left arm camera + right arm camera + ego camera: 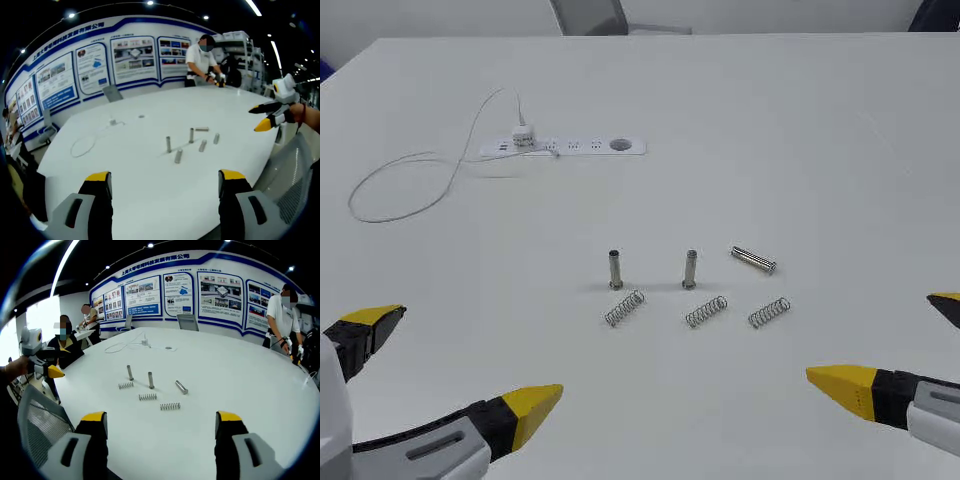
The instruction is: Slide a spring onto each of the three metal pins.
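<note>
Two metal pins (615,269) (690,268) stand upright in the middle of the white table (770,140). A third pin (753,259) lies on its side to their right. Three springs (624,307) (706,311) (769,312) lie in a row just in front of the pins. My left gripper (455,365) is open at the near left, well short of the parts. My right gripper (900,345) is open at the near right. In the right gripper view the lying pin (181,387) and the springs (147,396) sit ahead of the empty open gripper (161,417).
A white power strip (565,147) with a plugged-in looping cable (410,180) lies at the back left. A chair (590,15) stands at the far edge. A mesh chair back (40,425) is close by. People stand and sit around the table (200,55).
</note>
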`<state>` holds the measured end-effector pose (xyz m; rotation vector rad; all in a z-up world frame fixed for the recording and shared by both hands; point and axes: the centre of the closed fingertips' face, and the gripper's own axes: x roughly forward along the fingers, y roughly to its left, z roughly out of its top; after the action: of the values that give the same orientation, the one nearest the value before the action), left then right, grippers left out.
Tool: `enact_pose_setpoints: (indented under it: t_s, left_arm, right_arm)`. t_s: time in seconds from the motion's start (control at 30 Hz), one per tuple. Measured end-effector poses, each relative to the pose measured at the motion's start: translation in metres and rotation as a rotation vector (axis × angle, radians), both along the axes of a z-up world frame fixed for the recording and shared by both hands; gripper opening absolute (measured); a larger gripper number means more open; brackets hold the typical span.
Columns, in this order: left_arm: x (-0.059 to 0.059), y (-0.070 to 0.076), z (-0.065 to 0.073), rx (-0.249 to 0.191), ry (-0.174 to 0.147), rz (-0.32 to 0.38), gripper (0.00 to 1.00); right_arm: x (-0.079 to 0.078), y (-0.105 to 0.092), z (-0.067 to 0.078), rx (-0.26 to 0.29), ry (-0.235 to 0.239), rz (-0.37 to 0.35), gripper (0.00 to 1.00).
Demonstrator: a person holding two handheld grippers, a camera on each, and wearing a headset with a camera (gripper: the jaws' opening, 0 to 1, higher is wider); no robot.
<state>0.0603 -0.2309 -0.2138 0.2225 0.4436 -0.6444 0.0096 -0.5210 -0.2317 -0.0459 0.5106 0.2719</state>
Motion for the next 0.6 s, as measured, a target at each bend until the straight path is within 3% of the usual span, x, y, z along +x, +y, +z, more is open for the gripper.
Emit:
enact_pose_setpoints:
  t_s: [0.2,0.43,0.6]
  left_arm:
    - [0.001,0.0,0.0,0.0,0.001,-0.002,0.88]
    - [0.003,-0.002,0.0,-0.003,-0.001,-0.009,0.88]
    - [0.004,-0.005,0.001,-0.011,-0.002,-0.019,0.89]
  right_arm:
    - [0.003,0.0,0.002,-0.011,-0.009,0.008,0.87]
    - [0.023,-0.007,0.011,-0.036,-0.022,0.019,0.78]
    - [0.035,-0.009,0.01,-0.046,-0.002,0.039,0.74]
